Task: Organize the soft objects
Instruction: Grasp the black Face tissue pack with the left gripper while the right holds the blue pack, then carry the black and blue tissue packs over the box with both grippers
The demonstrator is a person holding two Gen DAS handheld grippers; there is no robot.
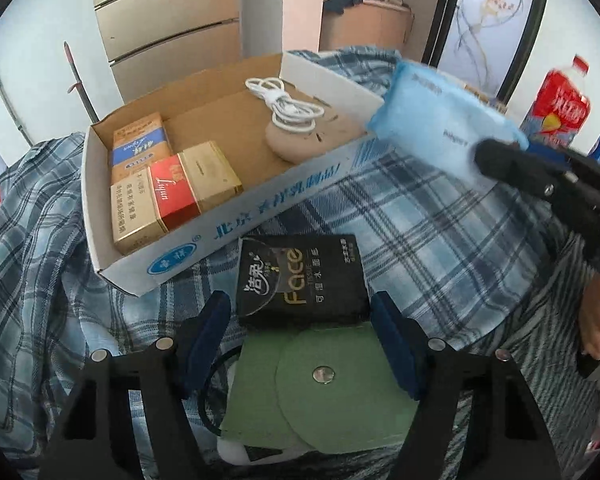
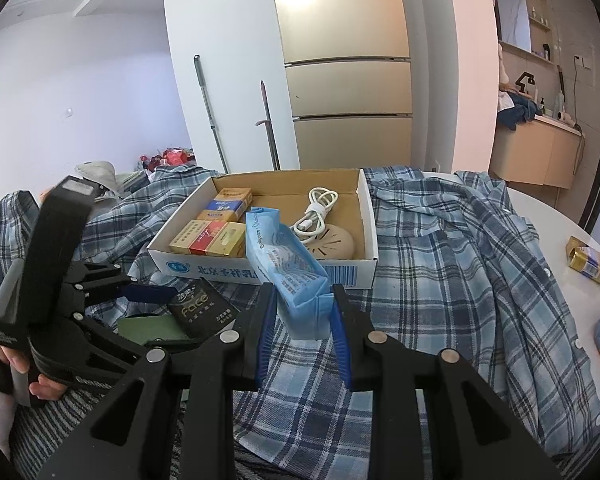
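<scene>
- One cardboard tray (image 2: 370,216), ahead of both grippers.
- Four cigarette packs (image 1: 172,196) inside it; a fifth cigarette pack (image 2: 588,266) lies far right of the right gripper.
- One coiled white cable (image 1: 288,106) on one round beige disc (image 1: 300,140).
- One black tissue pack (image 1: 300,276) between the left gripper's fingers.
- One blue tissue pack (image 2: 286,272).
- One green pouch (image 1: 320,384).
- One plaid shirt (image 2: 440,264).
</scene>
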